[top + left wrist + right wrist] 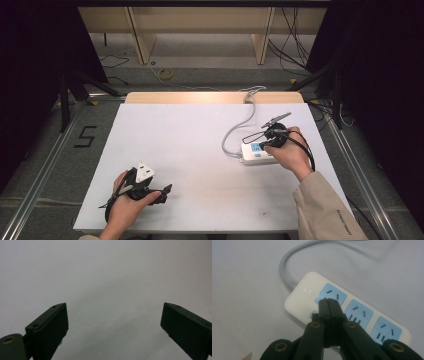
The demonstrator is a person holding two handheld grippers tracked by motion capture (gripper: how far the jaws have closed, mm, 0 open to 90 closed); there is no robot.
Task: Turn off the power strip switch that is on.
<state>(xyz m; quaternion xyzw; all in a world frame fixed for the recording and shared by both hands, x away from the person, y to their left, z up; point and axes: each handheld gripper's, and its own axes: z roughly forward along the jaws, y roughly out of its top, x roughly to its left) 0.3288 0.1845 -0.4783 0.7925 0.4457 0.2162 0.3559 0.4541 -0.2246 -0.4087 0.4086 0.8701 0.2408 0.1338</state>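
A white power strip (pixel 252 152) with blue sockets lies on the right part of the white table (pixel 190 145); its grey cable (pixel 239 127) curls back toward the table's far edge. In the right gripper view the power strip (pixel 299 298) shows three blue socket panels, and my right gripper (pixel 327 300) is shut, its tips just over the first socket at the cable end. In the high view the right gripper (pixel 267 142) sits over the strip in a hand. My left gripper (pixel 164 192) rests low at the near left, open, with nothing between its jaws (pixel 113 315).
A beige sleeve (pixel 325 210) comes in at the bottom right. Beyond the table lie a floor with loose cables (pixel 165 74) and wooden legs of a bench (pixel 140 40). A "5" mark (pixel 86 136) sits on the floor at left.
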